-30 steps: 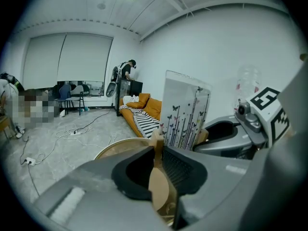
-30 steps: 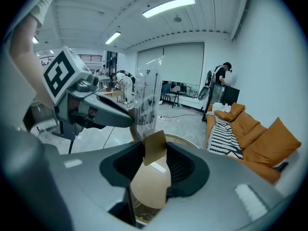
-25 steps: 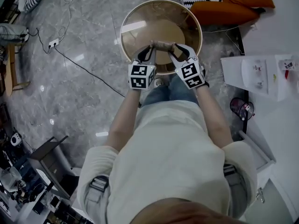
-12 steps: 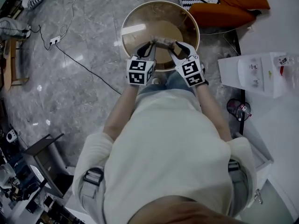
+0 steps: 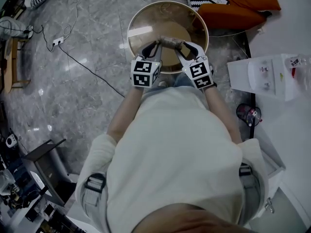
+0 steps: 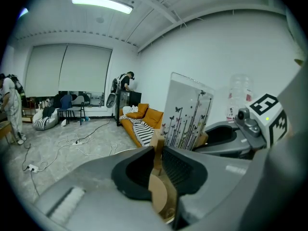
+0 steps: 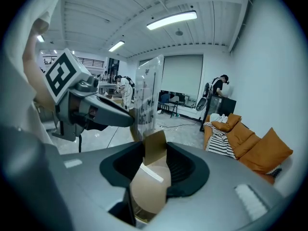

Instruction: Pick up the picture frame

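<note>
The picture frame (image 6: 186, 110) stands upright between both grippers, over the round surface (image 5: 146, 18). The left gripper (image 5: 151, 50) has its fingers clamped on the frame's thin wooden edge. The right gripper (image 5: 186, 51) fingers grip a brown cardboard-like piece, probably the frame's back stand.

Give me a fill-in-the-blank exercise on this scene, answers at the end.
1. The left gripper and the right gripper are both shut on the ____.
2. Its clear panel is printed with flowers and ____.
3. The table under the grippers is ____ in shape.
4. The sofa beyond the table is ____ in colour.

Missing words: picture frame; butterflies; round; orange.
</note>
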The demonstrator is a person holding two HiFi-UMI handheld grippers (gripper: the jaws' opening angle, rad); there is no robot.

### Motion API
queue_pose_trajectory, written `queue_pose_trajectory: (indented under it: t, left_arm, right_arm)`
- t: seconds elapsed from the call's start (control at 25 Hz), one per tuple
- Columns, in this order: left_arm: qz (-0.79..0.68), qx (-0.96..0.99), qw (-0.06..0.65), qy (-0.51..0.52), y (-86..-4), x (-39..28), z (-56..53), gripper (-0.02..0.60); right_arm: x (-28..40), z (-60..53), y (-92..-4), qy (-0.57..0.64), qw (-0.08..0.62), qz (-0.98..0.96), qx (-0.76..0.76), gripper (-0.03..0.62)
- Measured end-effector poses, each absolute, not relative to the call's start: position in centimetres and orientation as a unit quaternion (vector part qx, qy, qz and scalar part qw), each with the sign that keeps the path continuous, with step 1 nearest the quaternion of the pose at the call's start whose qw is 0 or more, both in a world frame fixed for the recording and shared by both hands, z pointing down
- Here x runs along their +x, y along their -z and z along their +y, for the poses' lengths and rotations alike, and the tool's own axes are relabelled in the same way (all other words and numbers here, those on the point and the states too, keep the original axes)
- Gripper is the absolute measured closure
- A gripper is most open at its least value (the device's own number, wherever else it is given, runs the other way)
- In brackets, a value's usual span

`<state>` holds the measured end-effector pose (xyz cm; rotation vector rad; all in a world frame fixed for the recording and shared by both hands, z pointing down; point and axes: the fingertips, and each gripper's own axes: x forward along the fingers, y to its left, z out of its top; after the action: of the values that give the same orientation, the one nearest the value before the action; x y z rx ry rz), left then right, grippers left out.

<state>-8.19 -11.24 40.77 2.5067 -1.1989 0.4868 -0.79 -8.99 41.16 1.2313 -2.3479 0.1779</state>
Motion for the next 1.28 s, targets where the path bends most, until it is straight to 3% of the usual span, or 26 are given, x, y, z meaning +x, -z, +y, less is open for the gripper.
queue_pose_trajectory:
  t: [1.28]
  left_arm:
    - [-0.424,0.874,0.169,-0.169,-41.07,-8.63,-11.64,0.528]
  right_arm:
    - [-1.18,-9.69,-41.29,-0.058,0.243,-0.861,0.443,0.445]
